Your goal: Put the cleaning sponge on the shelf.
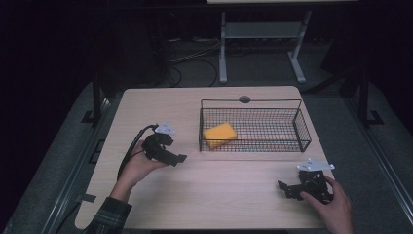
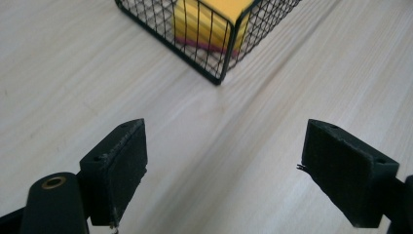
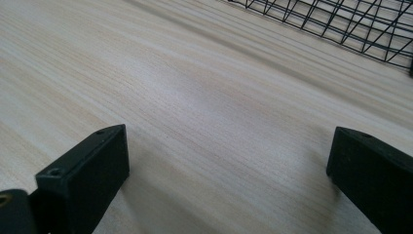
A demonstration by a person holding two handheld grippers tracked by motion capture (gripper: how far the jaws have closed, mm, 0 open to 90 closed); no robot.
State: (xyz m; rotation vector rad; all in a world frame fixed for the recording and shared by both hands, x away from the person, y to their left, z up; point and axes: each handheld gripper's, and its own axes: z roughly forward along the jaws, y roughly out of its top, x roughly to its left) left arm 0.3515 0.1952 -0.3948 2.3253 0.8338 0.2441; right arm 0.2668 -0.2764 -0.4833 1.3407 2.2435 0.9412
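Note:
A yellow sponge (image 1: 219, 133) lies in the left end of a black wire basket (image 1: 299, 122) on the light wooden table (image 1: 214, 195). My left gripper (image 1: 179, 159) is held just left of the basket's near left corner, jaws wide apart and empty. In the left gripper view that gripper (image 2: 226, 170) faces the basket corner (image 2: 221, 73), with the sponge (image 2: 204, 22) behind the wire. My right gripper (image 1: 283, 189) rests near the table's front right, open and empty. The right gripper view has the gripper (image 3: 229, 180) over bare wood, the basket (image 3: 341, 19) at the top right.
A round grommet (image 1: 244, 99) sits at the table's far edge behind the basket. A white frame with legs (image 1: 223, 58) and loose cables (image 1: 195, 63) stand on the dark floor beyond. The table's front edge lies close under both hands.

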